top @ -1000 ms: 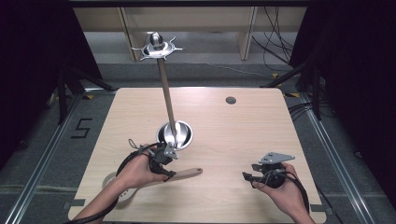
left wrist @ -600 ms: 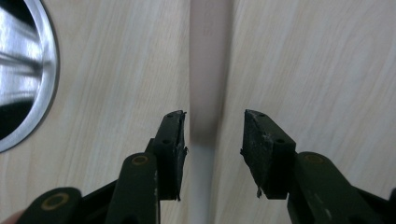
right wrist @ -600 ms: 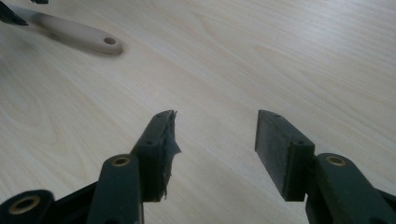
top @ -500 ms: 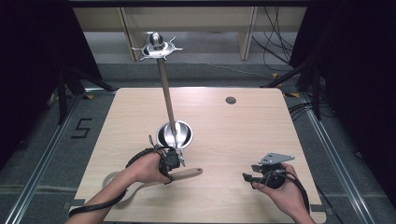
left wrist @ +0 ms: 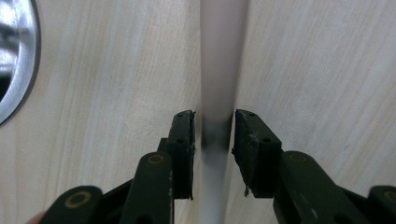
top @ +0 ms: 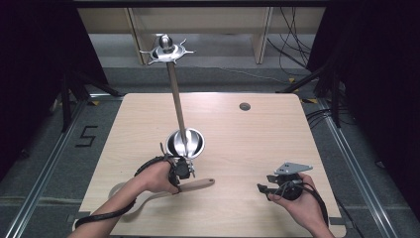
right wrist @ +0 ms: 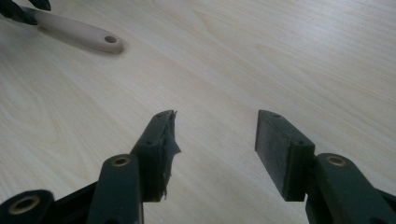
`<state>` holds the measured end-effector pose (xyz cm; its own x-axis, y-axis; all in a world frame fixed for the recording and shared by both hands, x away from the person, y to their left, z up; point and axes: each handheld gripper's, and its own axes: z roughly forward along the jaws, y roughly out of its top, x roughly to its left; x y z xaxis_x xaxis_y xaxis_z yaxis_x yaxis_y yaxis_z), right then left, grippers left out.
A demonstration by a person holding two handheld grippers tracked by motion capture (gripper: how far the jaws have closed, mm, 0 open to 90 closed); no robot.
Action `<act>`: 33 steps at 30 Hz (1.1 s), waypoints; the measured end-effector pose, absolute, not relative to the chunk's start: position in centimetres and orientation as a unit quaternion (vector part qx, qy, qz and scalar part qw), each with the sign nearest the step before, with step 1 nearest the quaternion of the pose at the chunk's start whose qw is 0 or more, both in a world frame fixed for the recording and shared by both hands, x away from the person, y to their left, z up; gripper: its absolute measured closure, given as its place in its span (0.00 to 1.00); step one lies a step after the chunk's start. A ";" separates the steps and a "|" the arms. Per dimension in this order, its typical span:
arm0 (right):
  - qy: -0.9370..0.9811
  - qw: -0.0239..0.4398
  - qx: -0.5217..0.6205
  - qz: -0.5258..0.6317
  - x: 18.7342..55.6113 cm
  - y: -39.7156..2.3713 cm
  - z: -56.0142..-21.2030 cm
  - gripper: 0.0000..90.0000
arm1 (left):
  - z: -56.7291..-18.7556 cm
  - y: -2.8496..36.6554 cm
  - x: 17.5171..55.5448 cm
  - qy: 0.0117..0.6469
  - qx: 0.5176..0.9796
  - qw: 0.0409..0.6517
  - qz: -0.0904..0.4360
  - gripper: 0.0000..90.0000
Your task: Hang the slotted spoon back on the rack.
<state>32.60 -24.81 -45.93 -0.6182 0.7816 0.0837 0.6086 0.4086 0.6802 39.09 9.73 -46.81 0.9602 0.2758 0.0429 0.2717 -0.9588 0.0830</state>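
A pale wooden spoon [top: 198, 184] lies flat near the table's front edge, with its bowl end toward the left and its handle pointing right. My left gripper [top: 182, 185] points down over the handle. In the left gripper view the handle [left wrist: 223, 56] runs between the two jaws of the left gripper [left wrist: 214, 126]. The jaws have just been closing and stand a sliver off each side of the handle. My right gripper [top: 265, 189] rests low at the front right, and in its own view the right gripper [right wrist: 215, 123] stands open over bare wood. The spoon handle's end [right wrist: 84, 35] lies far off to its left.
A steel bowl-shaped base [top: 187, 145] stands just behind the left hand and carries a tall pole topped by a pronged metal crown [top: 167, 49]. Its rim [left wrist: 14, 60] sits close beside the left jaws. A small round hole [top: 244, 106] is at the table's back right.
The left hand has shifted slightly right along the spoon and settled over its handle, with its jaws narrowing around it. The right hand and the spoon have not moved.
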 end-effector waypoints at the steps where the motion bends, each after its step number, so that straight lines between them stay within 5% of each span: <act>1: 0.830 0.125 0.419 0.347 32.6 -24.8 -45.9 0.54 | -46.9 9.7 39.0 0.146 0.988 0.037 0.021 0.76; 20: 0.831 0.123 0.419 0.345 32.6 -24.9 -46.0 0.53 | -47.4 9.5 38.5 0.118 0.992 0.035 0.030 0.83; 28: 0.831 0.124 0.419 0.345 32.6 -24.9 -46.0 0.53 | -44.7 11.4 38.0 0.135 0.985 0.088 0.060 0.83; 33: 0.831 0.125 0.419 0.345 32.6 -24.9 -45.9 0.53 | -42.6 13.7 37.5 0.172 0.967 0.171 0.079 0.83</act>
